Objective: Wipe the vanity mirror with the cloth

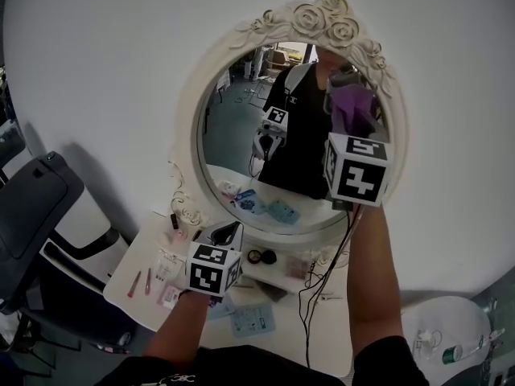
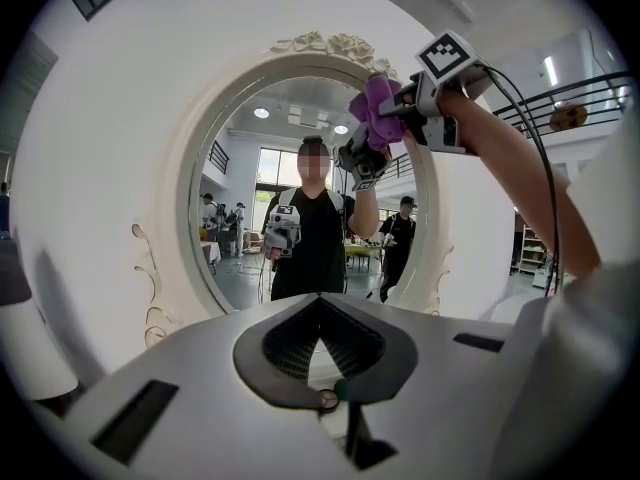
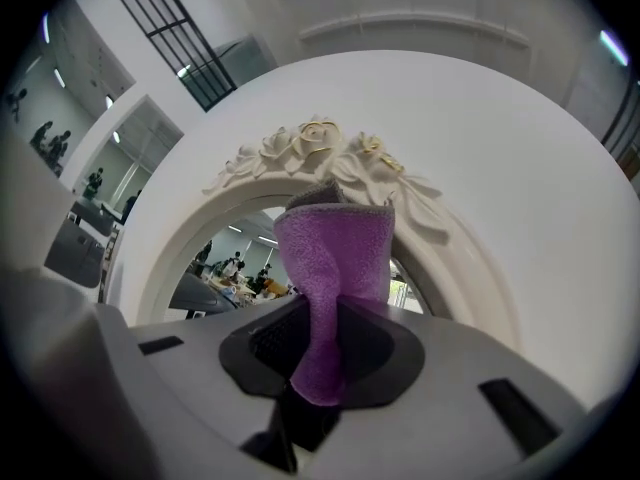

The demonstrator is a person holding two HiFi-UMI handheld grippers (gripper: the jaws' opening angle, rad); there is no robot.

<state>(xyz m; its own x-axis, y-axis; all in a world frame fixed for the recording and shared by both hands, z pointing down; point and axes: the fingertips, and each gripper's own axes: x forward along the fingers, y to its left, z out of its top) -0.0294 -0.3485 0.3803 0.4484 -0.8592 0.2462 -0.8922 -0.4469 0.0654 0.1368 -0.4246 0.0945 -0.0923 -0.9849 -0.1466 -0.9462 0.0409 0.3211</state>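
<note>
Between the right tongs, pinched tight: purple cloth, napped, twisted narrow at the grip, fanning wider above, raised at the top of the vanity mirror just below its carved roses. Lower, left tongs pressed together, empty. Only in the head view: cosmetics strewn over the white surface

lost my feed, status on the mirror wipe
Right gripper shut on purple cloth, up at upper right of mirror. Left gripper shut, empty, low. Nothing blocking.
</note>
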